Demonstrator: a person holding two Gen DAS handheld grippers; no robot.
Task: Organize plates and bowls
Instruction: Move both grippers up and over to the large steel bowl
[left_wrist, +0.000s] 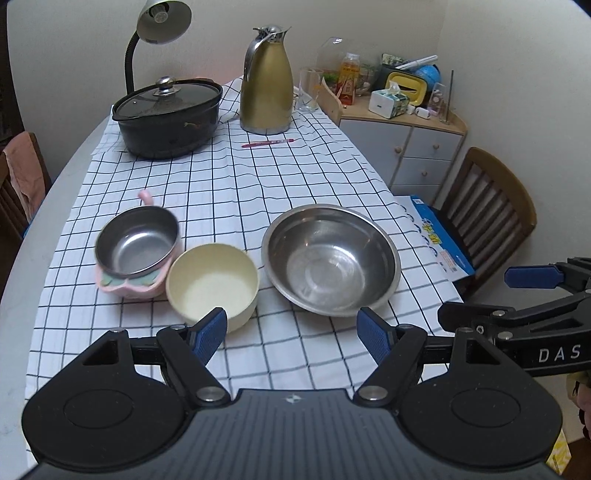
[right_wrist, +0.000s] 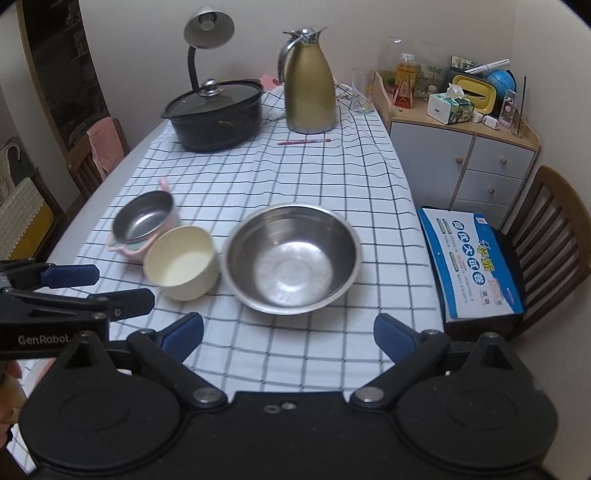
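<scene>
A large steel bowl (left_wrist: 331, 259) (right_wrist: 291, 257) sits on the checked tablecloth. To its left stands a cream bowl (left_wrist: 212, 286) (right_wrist: 181, 261). Behind that a small steel bowl (left_wrist: 137, 241) (right_wrist: 144, 216) rests tilted in a pink dish (left_wrist: 127, 286) (right_wrist: 123, 248). My left gripper (left_wrist: 291, 334) is open and empty, above the near cloth in front of the cream bowl. My right gripper (right_wrist: 288, 334) is open and empty, in front of the large steel bowl. Each gripper shows at the edge of the other's view.
At the far end stand a black lidded pot (left_wrist: 168, 116), a gold thermos jug (left_wrist: 266, 79), a glass (left_wrist: 308, 90), a lamp (left_wrist: 162, 18) and a red pen (left_wrist: 267, 143). A cabinet (left_wrist: 413, 147) and a chair (left_wrist: 487, 218) holding a blue package (right_wrist: 471, 266) are to the right.
</scene>
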